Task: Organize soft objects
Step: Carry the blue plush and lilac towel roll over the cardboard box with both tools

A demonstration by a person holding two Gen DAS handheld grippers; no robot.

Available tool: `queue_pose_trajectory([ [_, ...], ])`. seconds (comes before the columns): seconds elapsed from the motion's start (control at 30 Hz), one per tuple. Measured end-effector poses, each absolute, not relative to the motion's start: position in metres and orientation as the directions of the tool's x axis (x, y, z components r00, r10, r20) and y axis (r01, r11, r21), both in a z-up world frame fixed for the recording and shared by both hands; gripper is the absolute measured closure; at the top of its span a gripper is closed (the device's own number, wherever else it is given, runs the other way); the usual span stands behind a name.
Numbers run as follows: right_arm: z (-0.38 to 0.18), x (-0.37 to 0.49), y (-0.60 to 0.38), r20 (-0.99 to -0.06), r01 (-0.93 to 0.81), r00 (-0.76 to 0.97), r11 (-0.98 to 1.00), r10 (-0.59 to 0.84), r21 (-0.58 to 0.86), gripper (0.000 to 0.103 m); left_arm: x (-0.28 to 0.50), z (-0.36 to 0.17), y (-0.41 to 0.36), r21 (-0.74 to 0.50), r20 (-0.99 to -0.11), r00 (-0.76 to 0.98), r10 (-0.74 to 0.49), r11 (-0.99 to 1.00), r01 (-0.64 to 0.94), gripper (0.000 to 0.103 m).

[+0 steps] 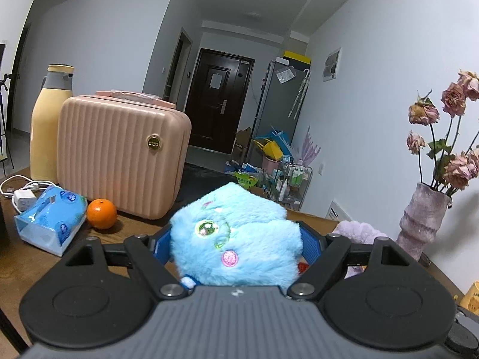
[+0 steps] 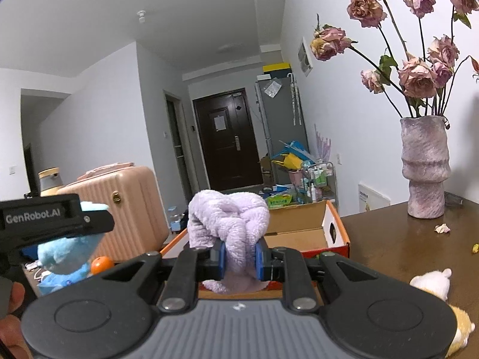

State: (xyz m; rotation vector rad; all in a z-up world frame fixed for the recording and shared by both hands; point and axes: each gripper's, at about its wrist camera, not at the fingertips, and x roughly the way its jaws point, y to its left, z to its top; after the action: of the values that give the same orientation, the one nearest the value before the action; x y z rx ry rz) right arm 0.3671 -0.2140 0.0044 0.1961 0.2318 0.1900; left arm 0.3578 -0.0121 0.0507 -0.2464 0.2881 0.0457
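In the left wrist view, your left gripper (image 1: 236,246) is holding a fluffy blue toy (image 1: 235,239). Its fingers are standing wide and pressing on both sides of the toy. The toy is sitting up above the brown table (image 1: 27,266). On the left, an orange (image 1: 101,213) is lying between a tissue pack (image 1: 49,220) and a pink case (image 1: 122,155). A yellow bottle (image 1: 48,125) is standing behind the case.

In the right wrist view, your right gripper (image 2: 239,258) is squeezing a soft purple towel (image 2: 229,224). Its fingers are standing close together with the towel bunched between them. The towel is hanging over an open box (image 2: 302,233). A vase (image 2: 425,167) of pink flowers (image 2: 416,77) is standing on the right. A cream toy (image 2: 434,284) is lying near the bottom right.
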Motion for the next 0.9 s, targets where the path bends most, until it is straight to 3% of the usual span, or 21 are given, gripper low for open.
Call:
queue_pose_trajectory([
  [0.9,0.005,0.47,-0.212,-0.257,-0.099,0.955,0.976,0.149,0.196,0.085,0.469,0.061,-0.031,-0.191,-0.297,0.955,0.0,0.98,-0.06,0.021],
])
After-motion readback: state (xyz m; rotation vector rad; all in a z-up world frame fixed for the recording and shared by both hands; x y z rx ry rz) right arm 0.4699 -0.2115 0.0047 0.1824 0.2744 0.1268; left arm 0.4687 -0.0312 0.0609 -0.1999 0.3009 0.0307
